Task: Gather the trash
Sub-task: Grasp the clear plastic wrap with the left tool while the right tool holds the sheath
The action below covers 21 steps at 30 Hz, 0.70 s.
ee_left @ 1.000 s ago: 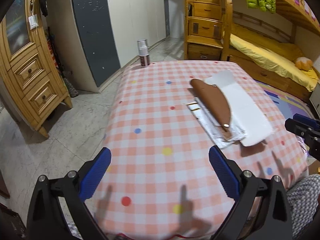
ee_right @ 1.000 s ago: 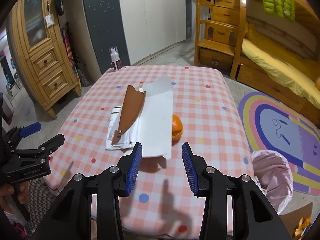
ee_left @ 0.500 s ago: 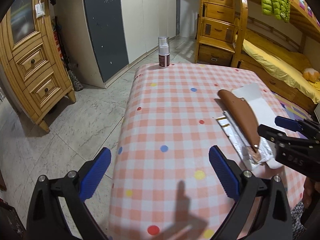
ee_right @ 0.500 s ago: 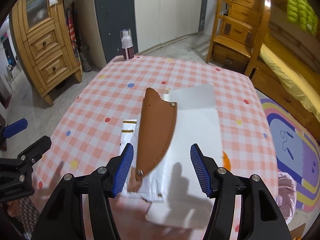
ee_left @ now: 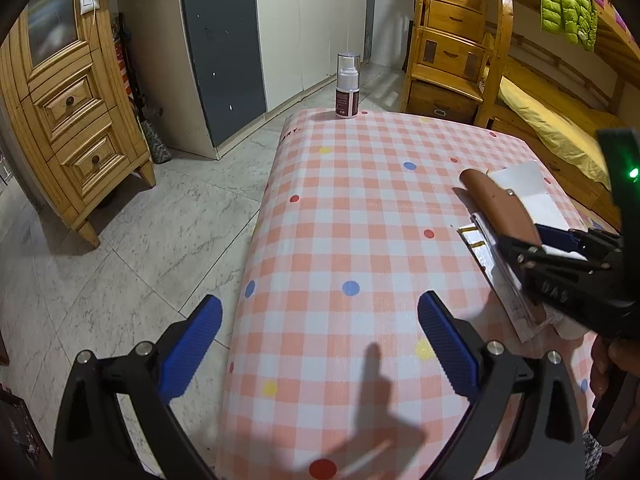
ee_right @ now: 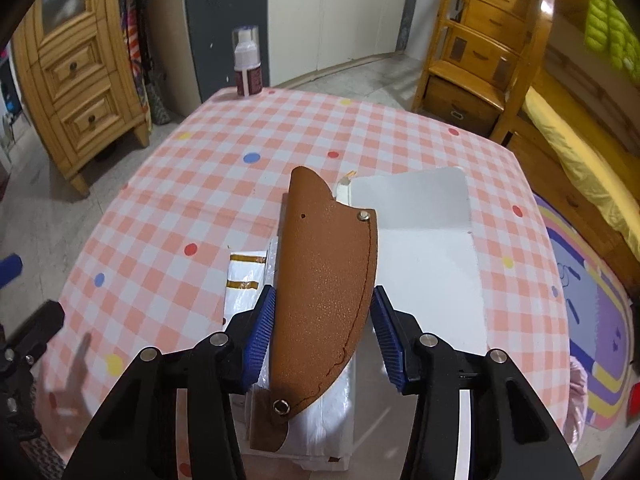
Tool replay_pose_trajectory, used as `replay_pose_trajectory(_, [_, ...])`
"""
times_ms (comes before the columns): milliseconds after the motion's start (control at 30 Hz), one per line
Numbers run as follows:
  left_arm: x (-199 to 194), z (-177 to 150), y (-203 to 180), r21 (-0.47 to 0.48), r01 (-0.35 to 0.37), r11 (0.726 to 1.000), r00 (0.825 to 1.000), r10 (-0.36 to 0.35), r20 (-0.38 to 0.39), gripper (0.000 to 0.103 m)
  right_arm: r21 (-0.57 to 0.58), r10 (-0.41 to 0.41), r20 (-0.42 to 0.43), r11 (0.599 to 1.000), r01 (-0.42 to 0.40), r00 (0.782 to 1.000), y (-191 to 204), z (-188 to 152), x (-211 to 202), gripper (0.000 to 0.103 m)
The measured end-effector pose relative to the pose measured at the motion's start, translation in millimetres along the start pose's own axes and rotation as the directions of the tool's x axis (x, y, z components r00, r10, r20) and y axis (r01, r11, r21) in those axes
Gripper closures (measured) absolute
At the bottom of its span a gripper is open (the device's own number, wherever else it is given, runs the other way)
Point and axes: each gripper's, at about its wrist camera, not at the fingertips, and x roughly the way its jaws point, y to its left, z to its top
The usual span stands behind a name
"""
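A brown leather sheath [ee_right: 324, 288] lies on a white plastic packet [ee_right: 246, 280] and a white card [ee_right: 424, 240] on the checked table [ee_right: 168, 208]. My right gripper [ee_right: 322, 332] straddles the sheath's wide end and its jaws are closing. The left pad sits at the sheath's edge and a thin gap shows at the right pad. In the left wrist view the sheath [ee_left: 500, 208] and right gripper [ee_left: 532, 242] are at the right. My left gripper [ee_left: 316, 340] hangs open over the table's left edge with nothing between its fingers.
A spray bottle [ee_left: 348, 84] stands at the table's far corner. A wooden cabinet [ee_left: 68, 120] is on the left beyond the marble floor. Wooden bunk-bed stairs [ee_right: 472, 60] rise at the back right. A pink trash bag [ee_right: 576, 392] sits on the floor right of the table.
My right gripper came forward and down until its jaws straddle the sheath, widening and then narrowing. My left gripper drifted left toward the table's edge.
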Motion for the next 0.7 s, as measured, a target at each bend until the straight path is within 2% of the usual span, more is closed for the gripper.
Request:
replay_pose_trajectory(100, [-2,-3,-1,0.004,-0.002,1.0,1.0,0.002,-0.003,0.008,0.005,0.004,0.069,1.0,-0.004,0.998,-4,0,-21,0.055])
replay_pose_trajectory(167, [-5,-5,-3,0.01,0.0,1.0,1.0,0.0,-0.005,0.008,0.007,-0.021,0.094,1.0,0.021,0.995,-8,-1,-33,0.055])
replay_pose_trajectory(200, [-6,-6,-3,0.013,0.0,1.0,1.0,0.0,-0.003,0.008,-0.002,-0.065,0.085,0.998,0.065,0.994,-11,-4,-38,0.055])
replay_pose_trajectory(300, [-10,-8,-7,0.02,0.004,1.0,1.0,-0.004,0.002,0.008,-0.03,-0.132,0.028,0.991,0.133,0.991,-23,-18,-39,0.055])
replay_pose_trajectory(367, [-12,-10,-9,0.019,0.008,1.0,1.0,-0.008,0.001,0.008,-0.047,-0.147,0.005,0.988,0.148,0.989,-27,-29,-38,0.055])
replay_pose_trajectory(533, [-16,-14,-20,0.033,0.016,0.999,1.0,-0.016,-0.003,0.008,-0.087,-0.145,-0.007,0.986,0.144,0.989,-17,-52,-36,0.055])
replay_pose_trajectory(700, [-23,-18,-22,0.041,0.007,0.999,1.0,-0.007,0.006,0.008,-0.068,-0.033,0.013,0.997,0.034,0.999,-2,-56,-48,0.055])
